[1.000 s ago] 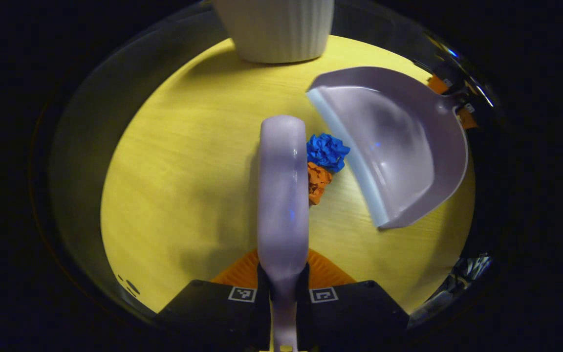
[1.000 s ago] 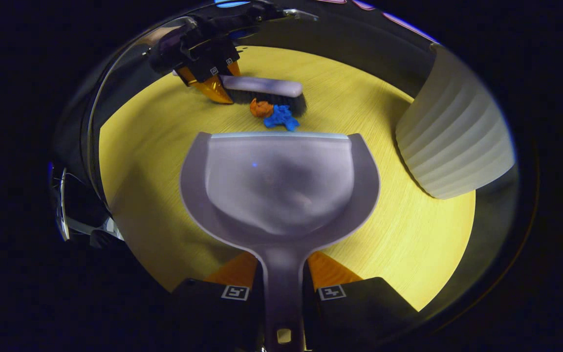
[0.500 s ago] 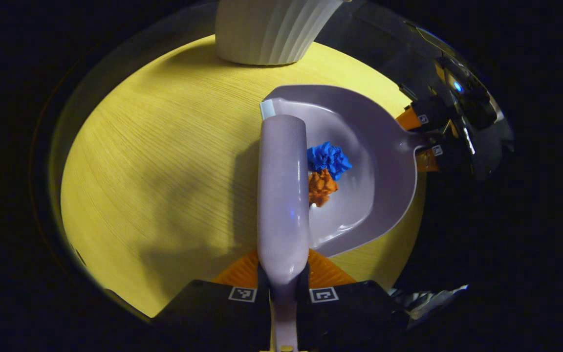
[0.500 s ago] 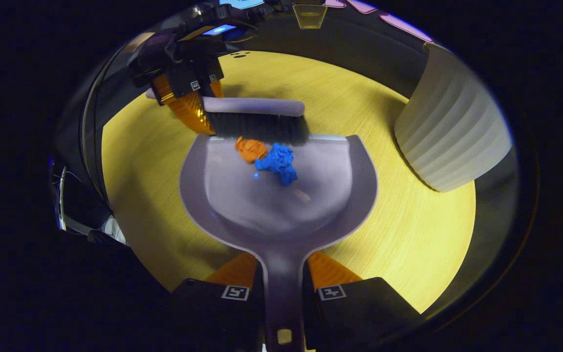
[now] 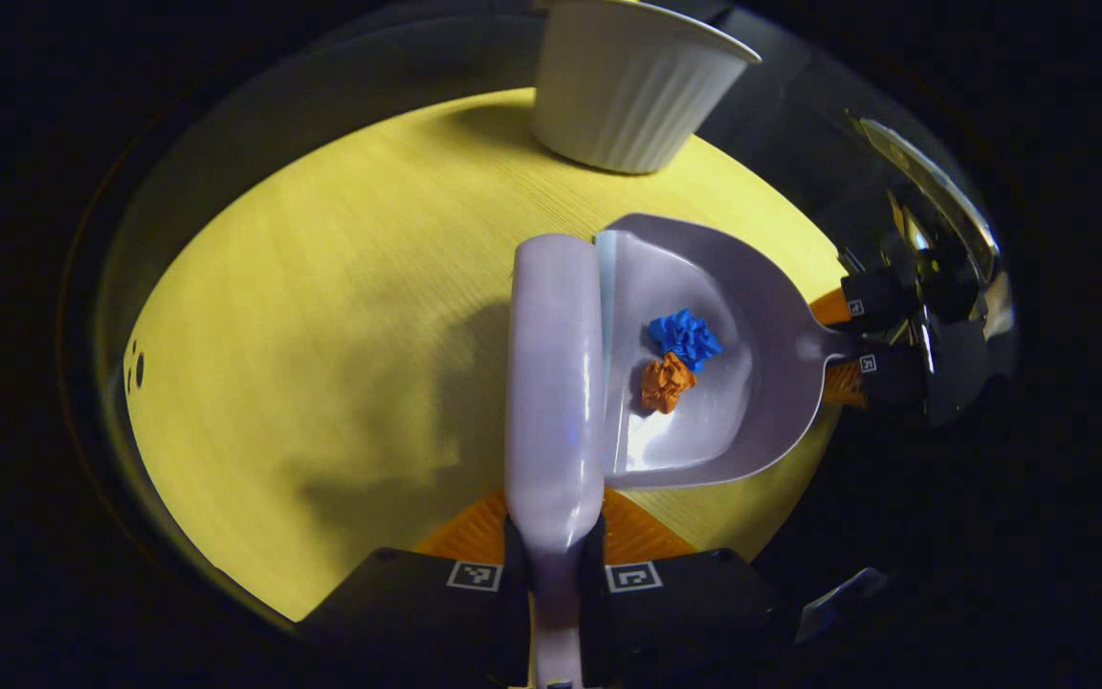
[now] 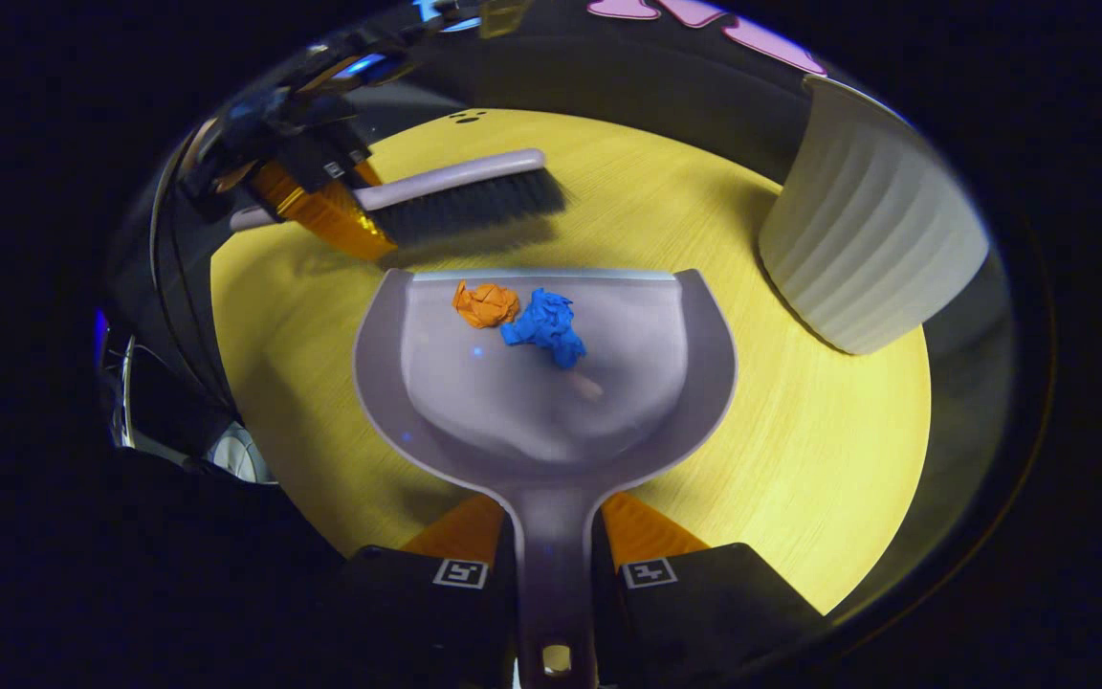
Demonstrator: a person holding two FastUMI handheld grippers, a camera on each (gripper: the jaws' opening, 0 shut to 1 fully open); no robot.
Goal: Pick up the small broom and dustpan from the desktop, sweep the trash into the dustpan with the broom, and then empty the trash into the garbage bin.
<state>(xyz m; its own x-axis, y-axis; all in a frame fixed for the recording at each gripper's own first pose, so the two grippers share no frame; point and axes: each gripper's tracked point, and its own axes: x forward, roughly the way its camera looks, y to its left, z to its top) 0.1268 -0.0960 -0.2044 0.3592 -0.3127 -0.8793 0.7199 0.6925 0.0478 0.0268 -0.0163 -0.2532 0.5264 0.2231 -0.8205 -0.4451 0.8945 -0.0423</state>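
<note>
My left gripper [image 5: 556,541] is shut on the handle of the small lilac broom [image 5: 554,364], whose back runs straight ahead beside the dustpan's lip. The lilac dustpan [image 6: 551,411] lies flat on the yellow table, and my right gripper [image 6: 556,545] is shut on its handle. A blue paper wad [image 6: 541,325] and an orange paper wad [image 6: 485,303] rest inside the pan near its front lip. In the right gripper view the broom [image 6: 460,196] hangs just beyond that lip, bristles down, with the left gripper [image 6: 321,206] holding it. The left gripper view has the right gripper [image 5: 862,335] at the pan's handle.
A white ribbed garbage bin [image 6: 871,239] stands on the round yellow table [image 6: 800,459] to the right of the pan; in the left gripper view the bin [image 5: 628,86] is at the far edge. Dark surroundings ring the table.
The broom swept the blue and orange wads over the lip into the dustpan, then drew back off the pan. Both wads now lie inside it.
</note>
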